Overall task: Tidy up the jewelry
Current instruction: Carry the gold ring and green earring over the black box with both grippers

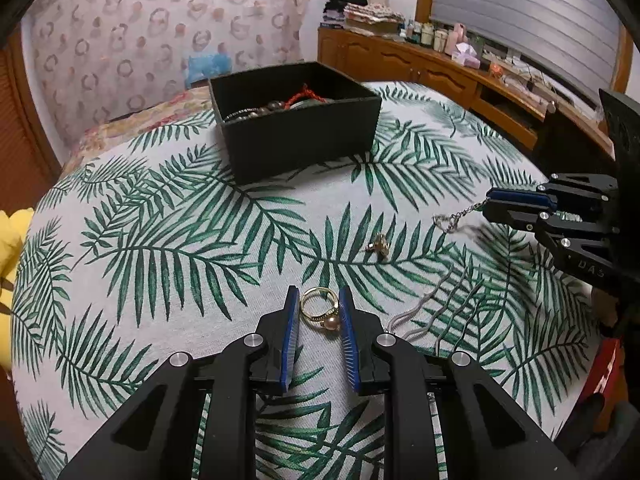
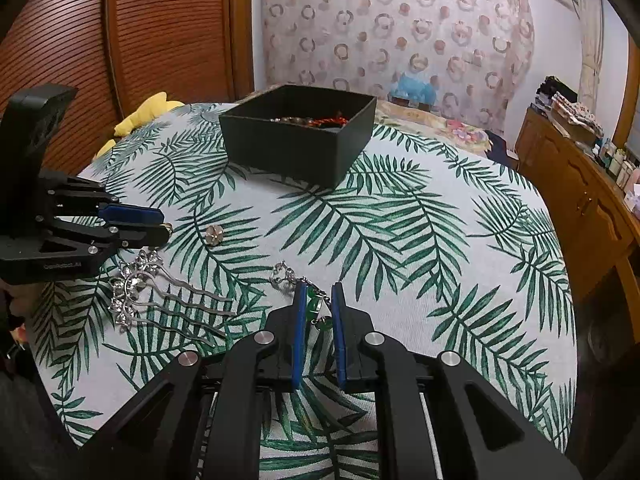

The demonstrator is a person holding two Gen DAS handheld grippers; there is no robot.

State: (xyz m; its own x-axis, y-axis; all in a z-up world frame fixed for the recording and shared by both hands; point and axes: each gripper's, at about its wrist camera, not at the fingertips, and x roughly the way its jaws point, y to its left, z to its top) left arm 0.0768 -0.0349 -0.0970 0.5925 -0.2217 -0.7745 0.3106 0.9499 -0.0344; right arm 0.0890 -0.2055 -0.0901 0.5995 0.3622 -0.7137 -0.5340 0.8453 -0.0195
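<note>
The left gripper [image 1: 319, 298] is seen at the bottom centre of its own view with the blue pads a little apart, and a gold ring [image 1: 319, 308] with a pinkish pearl is caught right between them, touching the right pad; whether it's actually squeezed can't really be told. The right gripper [image 2: 317, 294] is likewise low in its view, narrowly parted around a green-beaded chain bracelet [image 2: 316, 306], with the silver chain end trailing out to the upper left; in the left wrist view the chain [image 1: 460, 216] is seen dangling from the tips, so it looks clamped. A small gold earring [image 1: 378, 245] is left lying just beyond the ring, and a silver hair comb [image 2: 160, 300] sits in the lower left of the right view. The black box [image 1: 296, 128], already holding beads and red cord, is placed toward the top centre on the palm-leaf tablecloth [image 1: 160, 240]. A wooden dresser [image 1: 440, 68] is visible upper right.
</note>
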